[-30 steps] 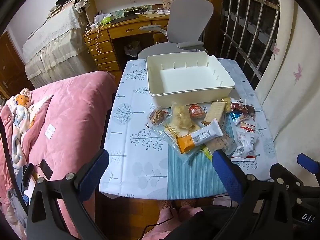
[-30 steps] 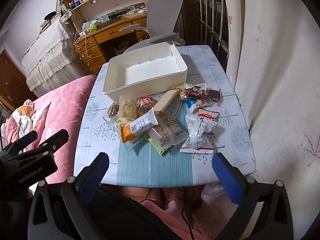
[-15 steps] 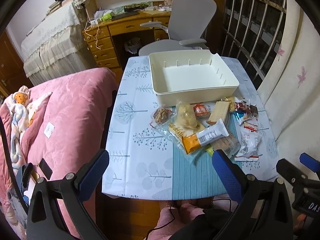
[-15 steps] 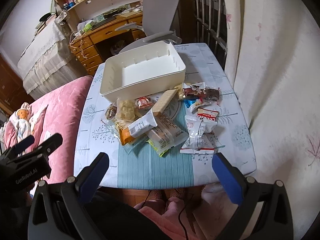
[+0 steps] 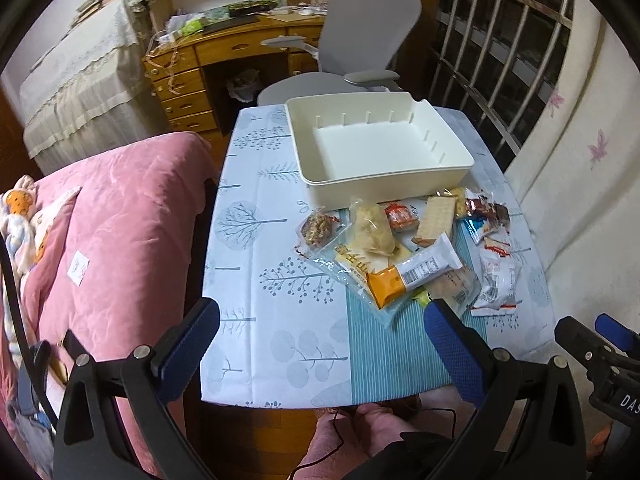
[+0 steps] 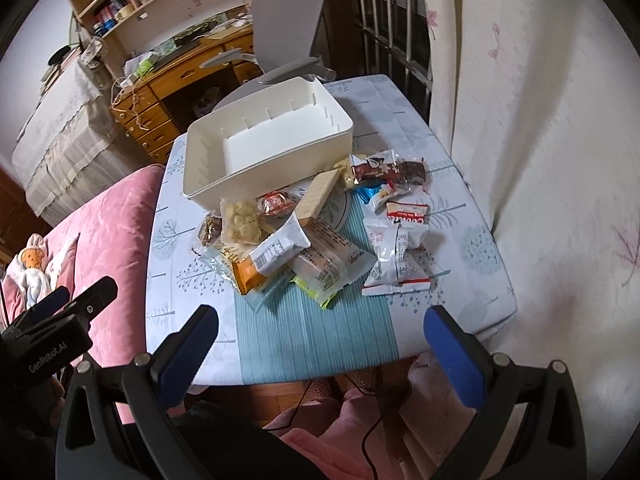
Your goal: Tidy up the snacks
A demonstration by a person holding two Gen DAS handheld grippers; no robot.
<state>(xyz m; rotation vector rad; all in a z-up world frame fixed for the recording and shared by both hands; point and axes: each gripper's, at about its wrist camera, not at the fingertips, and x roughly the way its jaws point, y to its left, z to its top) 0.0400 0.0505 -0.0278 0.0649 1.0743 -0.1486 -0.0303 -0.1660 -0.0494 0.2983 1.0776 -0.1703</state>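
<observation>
A cream plastic bin (image 5: 416, 184) stands empty at the far end of the small table (image 5: 256, 280); it also shows in the right wrist view (image 6: 224, 184). A pile of wrapped snacks lies in front of it, among them an orange-and-white bar (image 5: 412, 274), a clear bag of pale crackers (image 5: 370, 228), a nut bar (image 5: 316, 228) and white packets (image 6: 396, 264). My left gripper (image 5: 320, 336) is open and empty, above the table's near edge. My right gripper (image 6: 320, 340) is open and empty, also short of the pile.
A pink quilted bed (image 5: 112, 224) lies against the table's left side. A grey office chair (image 5: 360, 52) and a wooden desk (image 5: 224, 52) stand behind the table. A barred window (image 5: 492, 48) and a curtain (image 6: 540, 120) close off the right.
Both grippers have moved forward and slightly lower toward the table. The bin and the snack pile have not moved.
</observation>
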